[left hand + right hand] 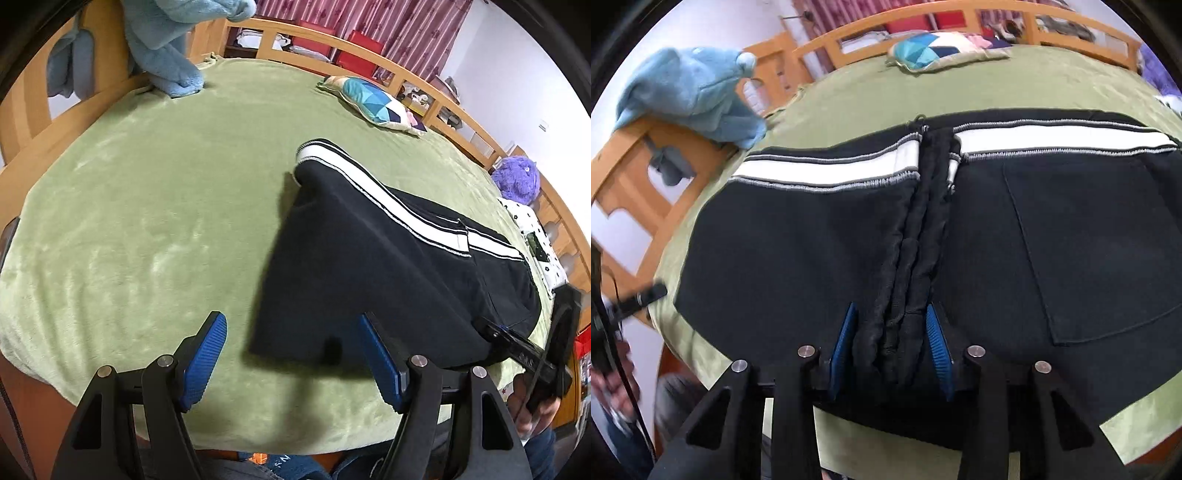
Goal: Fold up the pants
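Left tongs (pixel 291 363) released, right tongs (pixel 890 347) parted around ribbed waistband, black pants (pixel 820 258), fuzzy green blanket (pixel 129 221)

Left gripper (pixel 291 363), right gripper (pixel 891 347): black triangular-cutout linkage arms, silver pivot screws, blue ribbed finger pads (pixel 202 363).

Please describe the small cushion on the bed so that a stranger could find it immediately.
Look at the green blanket covering the bed, then toward its far edge by the wooden rail. The cushion lies there alone, with a blue and teal triangle patchwork, unlike the black pants.
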`<move>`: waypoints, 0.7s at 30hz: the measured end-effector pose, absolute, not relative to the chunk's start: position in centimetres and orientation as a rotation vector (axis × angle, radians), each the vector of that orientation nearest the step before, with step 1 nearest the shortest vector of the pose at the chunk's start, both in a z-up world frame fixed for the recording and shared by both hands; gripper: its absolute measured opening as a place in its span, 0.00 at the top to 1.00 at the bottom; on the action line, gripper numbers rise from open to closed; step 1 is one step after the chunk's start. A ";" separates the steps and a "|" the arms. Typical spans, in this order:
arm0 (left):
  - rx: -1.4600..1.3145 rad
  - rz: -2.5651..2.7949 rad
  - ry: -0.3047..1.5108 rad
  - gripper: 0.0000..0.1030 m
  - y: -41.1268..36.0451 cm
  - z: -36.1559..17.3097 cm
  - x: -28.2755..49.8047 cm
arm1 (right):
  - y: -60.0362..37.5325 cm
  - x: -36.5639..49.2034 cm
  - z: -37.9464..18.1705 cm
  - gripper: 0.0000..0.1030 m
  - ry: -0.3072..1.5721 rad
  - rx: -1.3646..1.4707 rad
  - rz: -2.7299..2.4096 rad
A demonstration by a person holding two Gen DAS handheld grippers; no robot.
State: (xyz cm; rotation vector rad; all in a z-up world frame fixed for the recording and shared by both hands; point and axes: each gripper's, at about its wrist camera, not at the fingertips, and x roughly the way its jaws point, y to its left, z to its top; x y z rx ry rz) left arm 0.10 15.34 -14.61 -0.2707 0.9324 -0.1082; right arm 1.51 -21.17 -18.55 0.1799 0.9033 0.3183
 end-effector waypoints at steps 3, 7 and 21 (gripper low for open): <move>-0.236 -0.114 0.922 0.31 14.5 -14.2 0.2 | -21.4 0.1 -16.8 0.58 0.836 0.144 0.292; -0.219 -0.112 0.897 0.31 13.6 -13.0 2.5 | -21.4 -0.1 -14.1 0.57 0.724 0.088 0.282; -0.312 -0.266 0.824 0.32 11.6 -11.7 9.3 | -20.9 16.0 -18.0 0.85 0.988 0.154 0.281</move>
